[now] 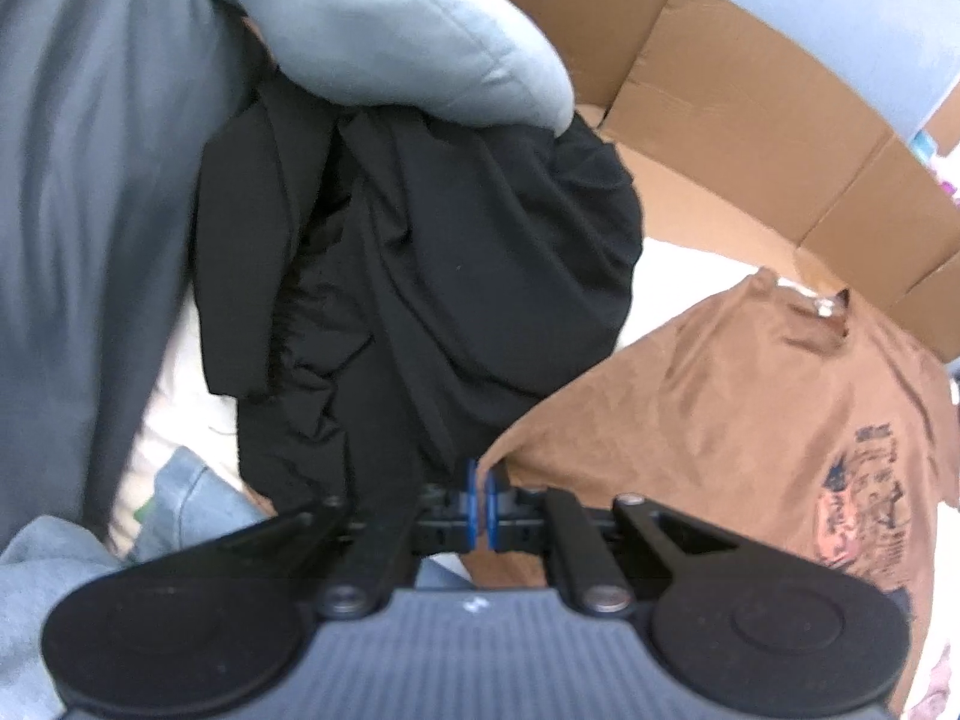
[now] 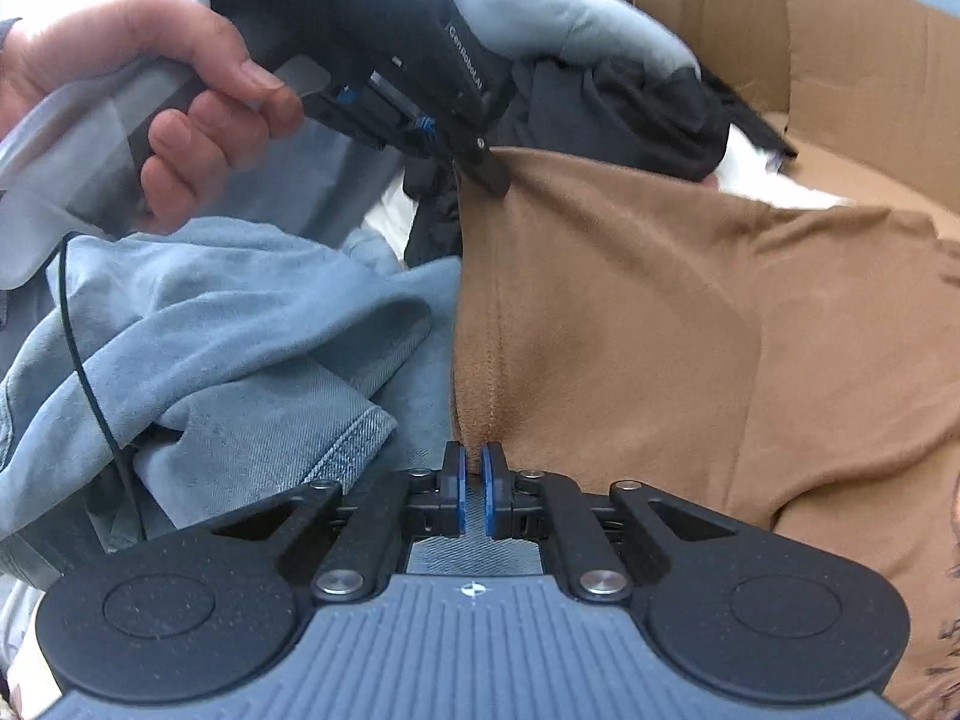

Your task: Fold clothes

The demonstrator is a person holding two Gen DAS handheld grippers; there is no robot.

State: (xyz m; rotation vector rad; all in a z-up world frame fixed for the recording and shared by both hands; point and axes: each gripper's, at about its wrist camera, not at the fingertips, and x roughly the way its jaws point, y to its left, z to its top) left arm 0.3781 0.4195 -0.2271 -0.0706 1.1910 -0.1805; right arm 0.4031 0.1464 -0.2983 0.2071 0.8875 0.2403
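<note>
A brown T-shirt with a dark print near its right side is stretched between both grippers. My left gripper is shut on the shirt's edge; in the right wrist view that same left gripper pinches a far corner of the brown T-shirt, held by a person's hand. My right gripper is shut on the shirt's near hem seam. The shirt's neck with its label lies toward the cardboard box.
A black garment is heaped behind the shirt under a pale grey-blue cushion. Light denim clothing lies at the left. An open cardboard box stands at the back right. A thin black cable hangs from the left gripper.
</note>
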